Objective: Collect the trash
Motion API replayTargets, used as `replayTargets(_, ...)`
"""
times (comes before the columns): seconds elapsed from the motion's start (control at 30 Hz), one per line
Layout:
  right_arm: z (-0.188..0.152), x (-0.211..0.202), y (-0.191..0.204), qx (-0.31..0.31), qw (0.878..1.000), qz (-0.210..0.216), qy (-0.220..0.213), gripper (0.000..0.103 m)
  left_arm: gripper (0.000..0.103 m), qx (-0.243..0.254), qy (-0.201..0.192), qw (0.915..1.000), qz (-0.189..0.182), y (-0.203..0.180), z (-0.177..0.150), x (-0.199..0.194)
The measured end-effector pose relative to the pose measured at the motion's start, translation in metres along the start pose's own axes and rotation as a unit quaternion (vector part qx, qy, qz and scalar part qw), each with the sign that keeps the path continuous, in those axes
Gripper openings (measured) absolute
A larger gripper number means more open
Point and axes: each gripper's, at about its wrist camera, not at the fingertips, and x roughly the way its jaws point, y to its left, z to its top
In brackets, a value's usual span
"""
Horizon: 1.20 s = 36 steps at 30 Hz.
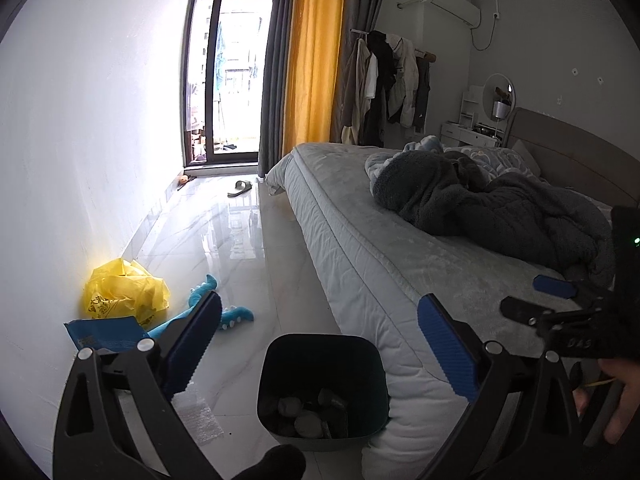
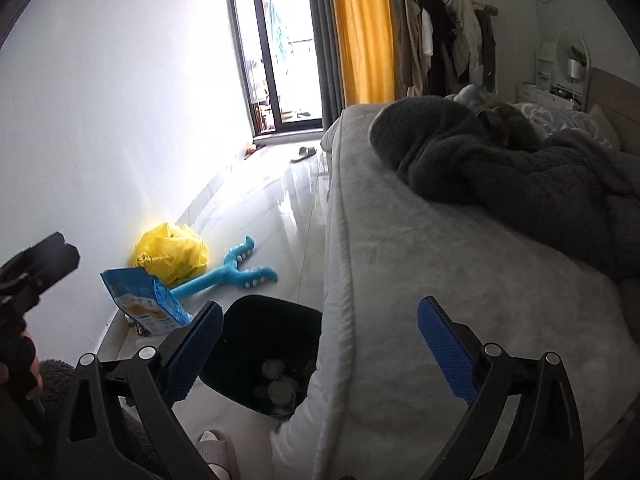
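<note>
We hold both grippers, left [image 1: 320,344] and right [image 2: 320,344], spread and empty above the bin [image 1: 320,364] beside the bed [image 1: 372,256]; yellow bag [image 1: 124,292] lies near the wall.

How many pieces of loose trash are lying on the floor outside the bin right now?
2 clear ones: a crumpled yellow plastic bag against the wall, and a blue snack packet just in front of it, nearer the bin. More may be hidden behind the grippers.

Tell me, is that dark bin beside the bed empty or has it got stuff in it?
Partly filled. The dark bin stands upright and open-topped against the bed, with several grey crumpled lumps lying at its bottom; most of its depth is unfilled.
</note>
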Motion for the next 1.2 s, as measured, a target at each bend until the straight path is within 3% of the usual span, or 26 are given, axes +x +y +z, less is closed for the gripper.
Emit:
replayTargets(0.3, -0.026, -0.089, -0.039, -0.016, 0.996, -0.070, -0.055, 0.099, 0.100, 0.011, -0.005, 0.9999, -0.009, -0.016, -0.007, -0.016)
replayTargets(0.47, -0.042, -0.122, -0.070, 0.009, 0.993, -0.095, -0.070, 0.099, 0.100, 0.023, 0.009, 0.9994, -0.024, -0.031, -0.017, -0.012)
replayTargets(0.6, -0.056, -0.124, -0.084, 0.031, 0.992, -0.106, -0.068, 0.099, 0.100, 0.024, 0.016, 0.9990, -0.033, -0.036, -0.025, -0.007)
replayTargets(1.2, -0.065, -0.141, -0.090, 0.036, 0.992, -0.080, -0.088, 0.099, 0.100, 0.051, 0.009, 0.9981, -0.032, -0.052, -0.030, -0.009)
